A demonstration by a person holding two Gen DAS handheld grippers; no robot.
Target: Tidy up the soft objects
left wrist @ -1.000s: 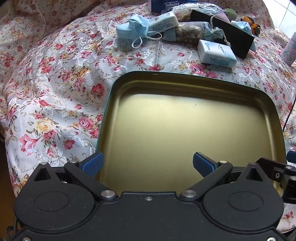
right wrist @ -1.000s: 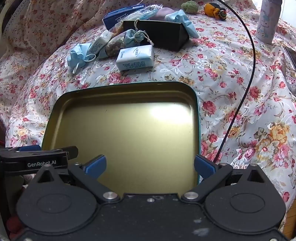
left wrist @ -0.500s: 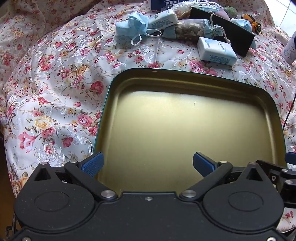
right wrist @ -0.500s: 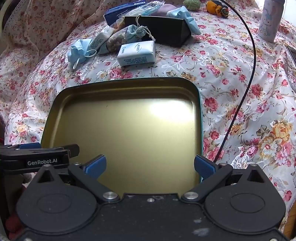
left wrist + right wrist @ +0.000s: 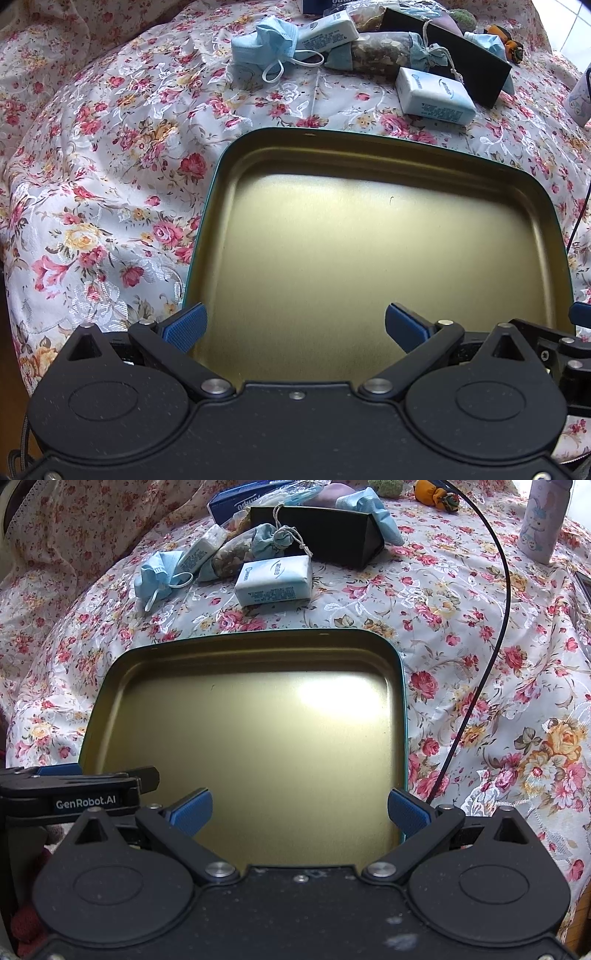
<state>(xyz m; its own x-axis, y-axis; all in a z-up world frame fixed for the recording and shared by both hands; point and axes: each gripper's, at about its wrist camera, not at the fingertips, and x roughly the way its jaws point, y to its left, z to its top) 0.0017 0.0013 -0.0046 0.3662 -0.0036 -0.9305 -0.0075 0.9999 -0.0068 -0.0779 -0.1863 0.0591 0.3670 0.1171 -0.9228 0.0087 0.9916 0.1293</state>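
— Left wrist view: where are the soft things?
— Beyond the gold tin tray [image 5: 369,258], on the floral cloth [image 5: 110,166]; a blue face mask [image 5: 264,46], a drawstring sachet [image 5: 380,53], a tissue pack [image 5: 434,96] just beside a black box [image 5: 476,70].
— And the tongs?
— Left gripper [image 5: 294,325] spread wide, holding nothing; right gripper [image 5: 299,808] likewise (both over the tray's near edge).

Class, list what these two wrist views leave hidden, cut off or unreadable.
1. Blue box, left wrist view: cut by the top edge, lettering unreadable.
2. Purple soft item, right wrist view: mostly hidden behind the black case.
3. Bottle, left wrist view: cut by the right edge.
4. Tin's near rim, both views: covered by the gripper bodies.
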